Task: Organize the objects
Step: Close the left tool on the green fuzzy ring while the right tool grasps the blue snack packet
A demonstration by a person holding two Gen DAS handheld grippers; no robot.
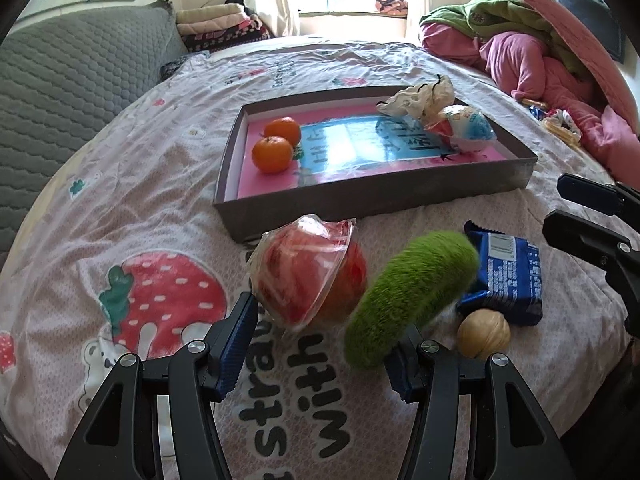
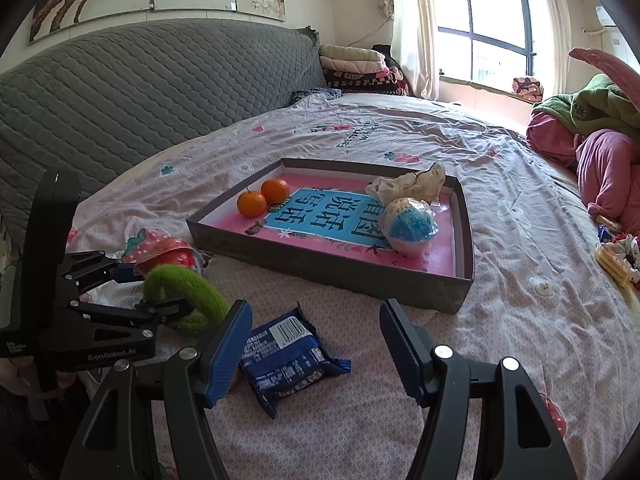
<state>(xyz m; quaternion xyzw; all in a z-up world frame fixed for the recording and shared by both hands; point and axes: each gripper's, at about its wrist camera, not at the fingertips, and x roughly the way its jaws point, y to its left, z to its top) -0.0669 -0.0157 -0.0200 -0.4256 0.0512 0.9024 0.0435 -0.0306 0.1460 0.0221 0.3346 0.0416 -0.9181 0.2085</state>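
Claws [image 1: 320, 356] [image 2: 316, 354] agape — both empty, nothing touched

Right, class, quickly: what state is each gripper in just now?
Left gripper: open, holding nothing; the green fuzzy ring lies just ahead.
Right gripper: open, holding nothing, above the blue snack packet.

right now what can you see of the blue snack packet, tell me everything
The blue snack packet is a small sealed foil-look wrapper, dark blue with white print and a white barcode panel, its ends crimped in a zigzag. It looks puffed rather than flat and lies barcode side up on the patterned bedsheet, outside the grey tray, just short of its near wall. In the left wrist view a walnut sits against its near edge and the green fuzzy hoop lies close beside it. No tool touches it.
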